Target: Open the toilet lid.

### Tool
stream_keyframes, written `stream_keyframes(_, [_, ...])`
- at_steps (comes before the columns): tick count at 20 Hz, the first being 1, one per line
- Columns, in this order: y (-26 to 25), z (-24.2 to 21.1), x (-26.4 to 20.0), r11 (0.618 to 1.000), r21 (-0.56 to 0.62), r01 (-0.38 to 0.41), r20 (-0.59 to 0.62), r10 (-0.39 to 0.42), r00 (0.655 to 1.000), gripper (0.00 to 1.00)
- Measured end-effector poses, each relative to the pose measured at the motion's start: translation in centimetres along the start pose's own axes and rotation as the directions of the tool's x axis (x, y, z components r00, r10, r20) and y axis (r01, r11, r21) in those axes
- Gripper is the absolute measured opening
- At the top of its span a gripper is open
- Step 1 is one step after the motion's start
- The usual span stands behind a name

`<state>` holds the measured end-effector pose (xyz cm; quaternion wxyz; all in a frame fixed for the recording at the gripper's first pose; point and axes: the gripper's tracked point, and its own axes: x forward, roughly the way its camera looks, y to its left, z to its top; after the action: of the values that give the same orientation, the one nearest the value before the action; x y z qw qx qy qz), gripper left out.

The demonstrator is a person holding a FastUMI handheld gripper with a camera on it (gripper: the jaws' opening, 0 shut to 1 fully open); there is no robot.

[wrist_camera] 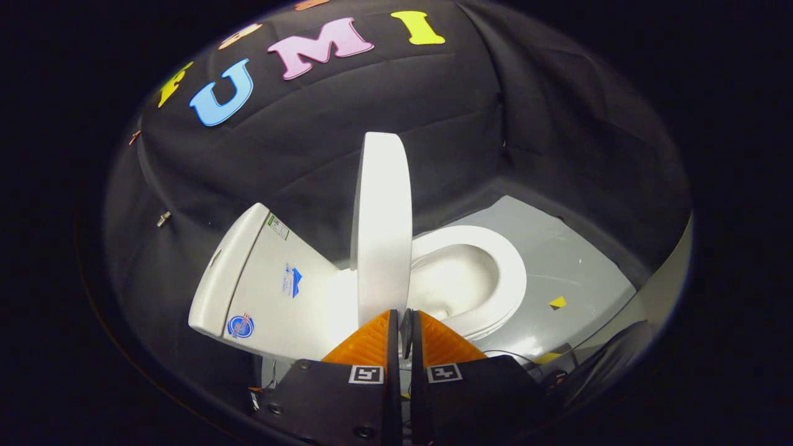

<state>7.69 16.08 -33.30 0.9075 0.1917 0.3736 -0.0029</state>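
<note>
Toilet lid is seen raised, standing nearly upright between the tank and the open bowl, just ahead of the gripper. The two fingers are drawn close together with only a thin slit between them; whether the lid edge is pinched there cannot be told. Grey floor is seen beyond the bowl.

White toilet lid, white tank with blue logos, grey floor, yellow floor marker
</note>
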Motion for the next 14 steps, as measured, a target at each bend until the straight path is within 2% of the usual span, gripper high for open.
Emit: stream_keyframes(14, [12.7,-1.9,-1.8,0.977,-0.215,0.004,0.093,0.017,0.996,0.11])
